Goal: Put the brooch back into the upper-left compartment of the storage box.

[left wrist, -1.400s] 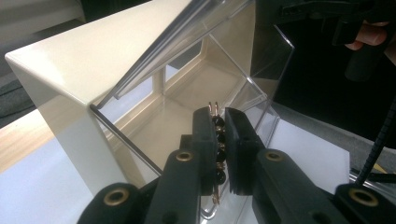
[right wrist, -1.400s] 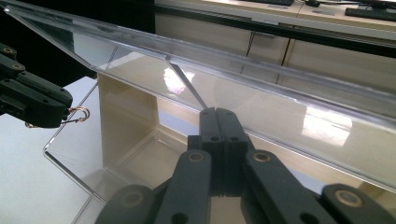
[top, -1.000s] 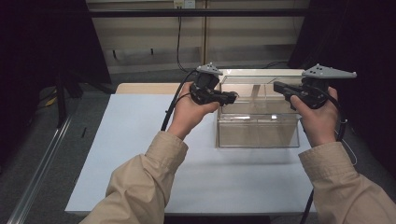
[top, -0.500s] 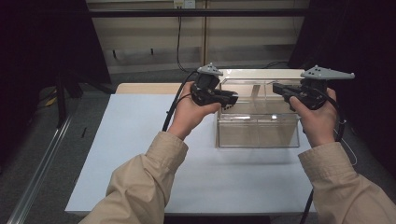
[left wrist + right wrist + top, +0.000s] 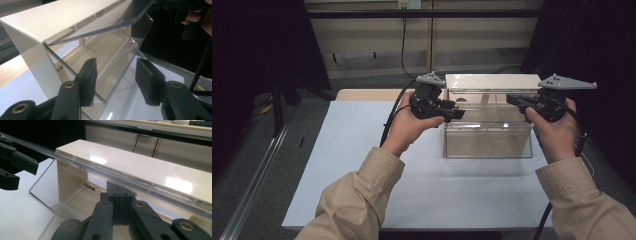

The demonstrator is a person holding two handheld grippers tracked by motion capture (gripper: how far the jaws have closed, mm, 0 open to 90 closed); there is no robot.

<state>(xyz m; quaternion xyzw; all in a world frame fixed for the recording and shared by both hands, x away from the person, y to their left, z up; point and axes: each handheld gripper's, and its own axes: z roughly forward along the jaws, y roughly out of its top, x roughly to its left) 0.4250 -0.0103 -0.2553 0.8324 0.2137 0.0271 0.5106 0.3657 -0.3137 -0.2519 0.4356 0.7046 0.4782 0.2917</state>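
Clear hinged lid [image 5: 105,22] runs left-right, part raised. Left gripper [image 5: 116,80] spread at left end wall; right gripper [image 5: 120,195] pinching lid's right end.

White tabletop [image 5: 357,165] on wooden table; cream cabinets [image 5: 377,37] behind; black cable [image 5: 403,35] hanging down cabinet front.

- The left hand [image 5: 409,127] holds the left gripper [image 5: 458,114] up, its jaws wide apart and pointing at the other gripper.
- The right hand [image 5: 557,131] holds the right gripper [image 5: 510,100], its jaws pressed together, pointing back.
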